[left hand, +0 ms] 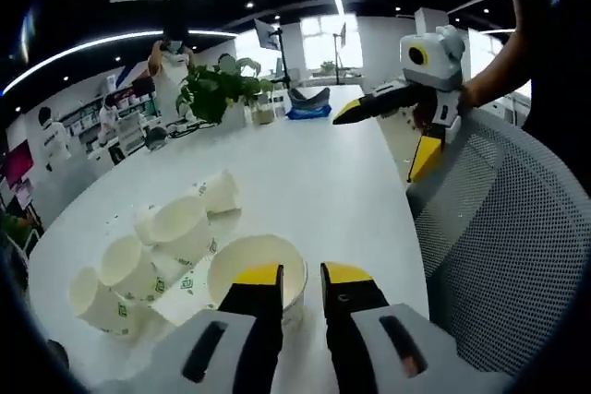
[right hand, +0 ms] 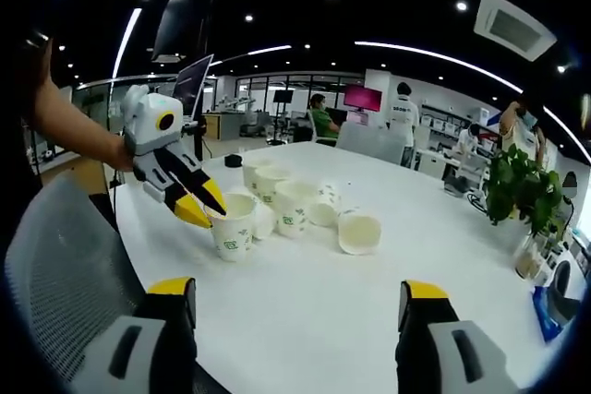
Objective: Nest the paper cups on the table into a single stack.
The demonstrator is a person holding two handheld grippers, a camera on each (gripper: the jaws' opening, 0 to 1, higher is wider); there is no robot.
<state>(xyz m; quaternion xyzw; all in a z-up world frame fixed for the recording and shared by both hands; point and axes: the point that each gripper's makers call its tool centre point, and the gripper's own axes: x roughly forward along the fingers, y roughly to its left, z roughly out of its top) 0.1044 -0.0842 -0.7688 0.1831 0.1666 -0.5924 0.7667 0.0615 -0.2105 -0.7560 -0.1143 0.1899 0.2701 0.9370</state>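
Several white paper cups with green print are clustered on a white table [left hand: 314,168]. One upright cup [left hand: 249,269] [right hand: 233,226] has its near wall between the jaws of my left gripper [left hand: 302,276] [right hand: 205,205], one jaw inside the rim and one outside, shut on it. Other cups [left hand: 180,225] [left hand: 220,192] lie tipped beside it, and one tipped cup [right hand: 358,231] lies a little apart. My right gripper [right hand: 297,290] [left hand: 377,149] hovers wide open over the table's near edge, holding nothing, well short of the cups.
A grey mesh chair [left hand: 503,228] [right hand: 55,265] stands against the table edge by the grippers. A potted plant [left hand: 217,89] [right hand: 517,182] and a blue bag [left hand: 309,103] sit at the table's far end. People stand in the office behind.
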